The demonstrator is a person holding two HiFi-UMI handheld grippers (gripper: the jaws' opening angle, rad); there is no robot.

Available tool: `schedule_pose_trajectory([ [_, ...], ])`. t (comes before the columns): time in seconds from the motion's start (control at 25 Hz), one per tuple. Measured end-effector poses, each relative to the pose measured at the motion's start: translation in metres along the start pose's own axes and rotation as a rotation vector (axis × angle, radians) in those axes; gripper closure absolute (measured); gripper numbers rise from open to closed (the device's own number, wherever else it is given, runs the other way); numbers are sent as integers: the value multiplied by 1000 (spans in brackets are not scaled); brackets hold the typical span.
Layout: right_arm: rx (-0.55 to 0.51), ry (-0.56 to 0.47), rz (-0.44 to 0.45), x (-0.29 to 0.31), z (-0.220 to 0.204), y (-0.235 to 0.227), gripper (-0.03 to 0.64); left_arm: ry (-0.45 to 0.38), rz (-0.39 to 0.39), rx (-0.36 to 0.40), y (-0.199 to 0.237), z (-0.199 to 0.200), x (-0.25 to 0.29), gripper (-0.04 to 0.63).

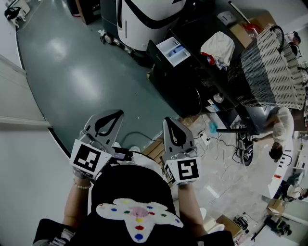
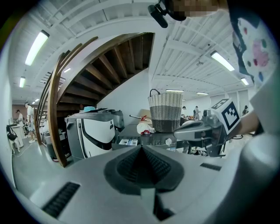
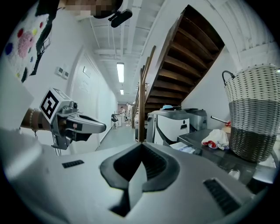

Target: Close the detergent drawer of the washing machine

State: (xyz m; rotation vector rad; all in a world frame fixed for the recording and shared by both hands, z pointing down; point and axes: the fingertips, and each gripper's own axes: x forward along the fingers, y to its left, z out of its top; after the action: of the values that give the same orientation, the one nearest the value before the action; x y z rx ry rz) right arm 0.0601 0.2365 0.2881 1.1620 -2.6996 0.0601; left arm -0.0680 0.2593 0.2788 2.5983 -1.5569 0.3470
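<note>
Both closed and empty, left claw [image 1: 118,113] and right claw [image 1: 168,120] sit well apart from the detergent drawer [image 1: 172,50].

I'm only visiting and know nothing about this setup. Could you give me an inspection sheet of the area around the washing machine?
Surface: black top of the washing machine, with things on it; glossy grey-green floor in front.
Job's things: detergent drawer pulled out, white inside, not yet closed.
Clutter: white cloth with a red part, and woven basket, both on the machine's top; cardboard box behind.
Grippers: left gripper and right gripper both shut and empty, held close to the person, well short of the drawer.
Cables: loose cables on the pale floor right of the machine.
Surroundings: white-and-black machine beyond; wooden staircase; crouching person at far right.
</note>
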Motion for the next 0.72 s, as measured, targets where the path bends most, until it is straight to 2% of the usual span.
schedule_pose_trajectory([
  [0.72,18,-5,-14,-10,-6,-21,614,0,2,-2,-12,5,15,586],
])
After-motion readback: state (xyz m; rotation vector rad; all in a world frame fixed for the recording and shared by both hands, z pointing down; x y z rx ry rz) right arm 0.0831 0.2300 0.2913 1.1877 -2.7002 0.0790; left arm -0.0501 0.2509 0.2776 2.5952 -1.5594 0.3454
